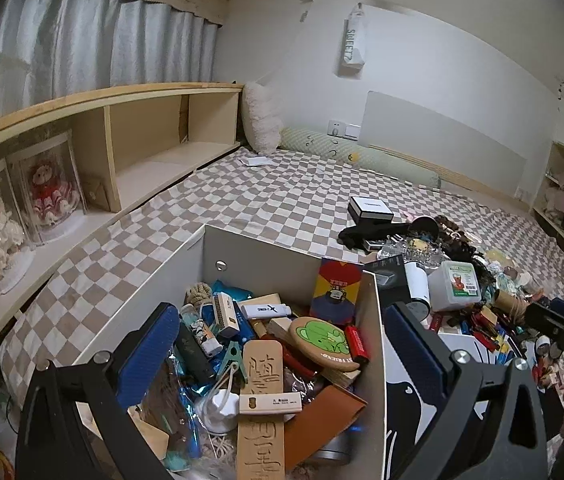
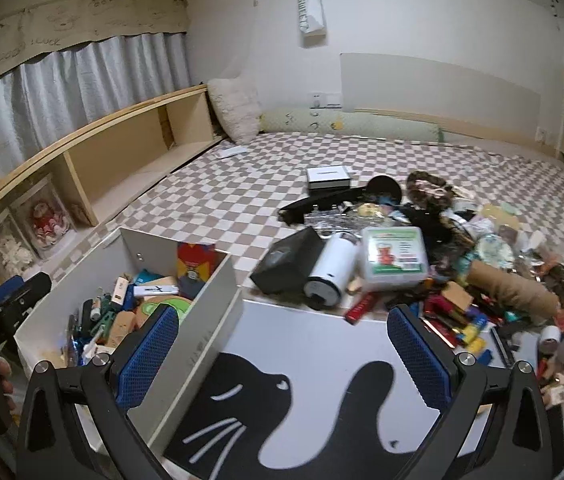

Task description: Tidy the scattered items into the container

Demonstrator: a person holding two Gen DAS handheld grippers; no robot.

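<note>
1. Two grippers are hanging over a checkered bed [image 2: 241,184], which is filling most of both views and carrying everything else.
2. The white container [image 1: 149,280] is sitting at the 7 o'clock part of the right wrist view and is taking up the lower middle of the left wrist view; it is already holding many small things.
3. A white panel with a black cat drawing [image 2: 306,364] is lying flat just beside the container's right wall, at 6 o'clock in the right wrist view.
4. The scattered pile [image 2: 462,264] is spreading from 1 to 4 o'clock in the right wrist view, touching the panel's far edge.
5. The left gripper [image 1: 277,344] is hovering above the container with its blue pads wide apart and nothing between them.
6. The right gripper [image 2: 282,352] is hovering above the cat panel, its claw also spread wide and holding nothing.
7. A carved wooden plank [image 1: 261,408] is lying on top of the contents at 6 o'clock in the left wrist view.
8. A white tumbler [image 2: 328,272] is lying on its side at the pile's near edge, between a black box [image 2: 286,260] and a clear lidded tub [image 2: 394,256].
9. A round cork coaster with a green figure [image 1: 324,340] is resting inside the container, by its right wall.
</note>
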